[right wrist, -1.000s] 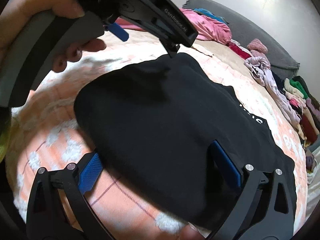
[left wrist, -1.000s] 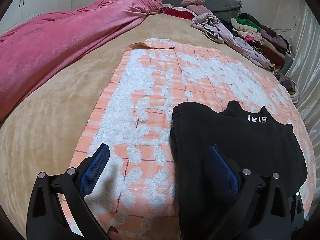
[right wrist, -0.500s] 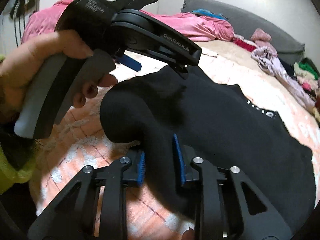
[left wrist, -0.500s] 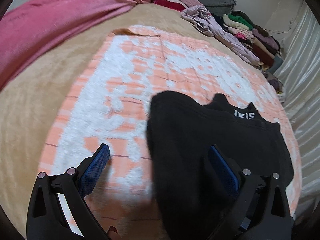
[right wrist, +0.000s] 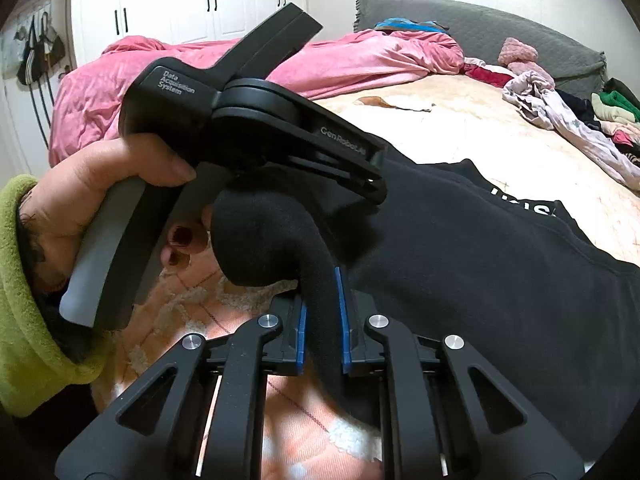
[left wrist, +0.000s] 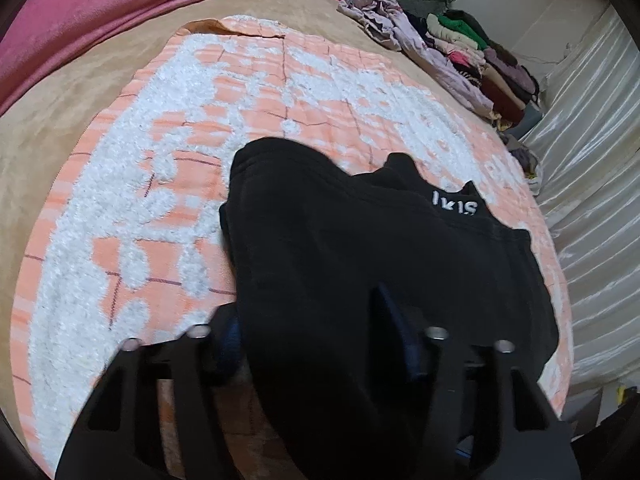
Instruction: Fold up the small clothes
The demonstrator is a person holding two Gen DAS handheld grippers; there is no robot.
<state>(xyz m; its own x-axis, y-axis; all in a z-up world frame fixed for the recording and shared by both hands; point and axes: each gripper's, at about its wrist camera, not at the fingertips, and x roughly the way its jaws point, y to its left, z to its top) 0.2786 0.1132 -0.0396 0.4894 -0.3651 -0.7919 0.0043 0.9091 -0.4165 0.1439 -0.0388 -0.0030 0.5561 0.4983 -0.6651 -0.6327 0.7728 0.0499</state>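
Black fleece garment (left wrist: 360, 248), lying across the orange-and-white blanket (left wrist: 160, 200) on the bed, with white lettering (left wrist: 454, 206) at the far side and the near edge raised off the blanket. Pinched at that near edge by the right gripper (right wrist: 322, 308), blue pads pressed together on a thick fold of the cloth. Gathered also between the fingers of the left gripper (left wrist: 310, 332), held in the left hand (right wrist: 100, 200) just beside the right one. Narrowed around a bulging roll of fleece, but blurred, so impossible to tell whether really clamped or only loosely around it.

Probably at the start of a fold, with the near edge to be carried toward the lettering.

Possible troubles from here:
- Slipping of the left corner, if not truly caught, giving a crooked fold with one side left behind.
- Catching of more than one layer in the thick roll, so a lump inside the fold instead of a flat edge.
- Dragging of the whole garment along the fluffy blanket instead of folding, if pulled forward without enough lift.
- Uneven edges, if carried at different speeds by two tools placed so close together on a wide piece.

Around:
- tan bed cover (left wrist: 60, 140) under the blanket
- pink duvet (left wrist: 100, 12) heaped at the left
- pile of mixed clothes (left wrist: 472, 48) along the far right side
- grey headboard (right wrist: 480, 28)
- white wardrobe (right wrist: 180, 8)

All well apart from the garment. No obstacle visible on the blanket ahead of the fold. Only the left tool, hiding part of the cloth from the right camera.
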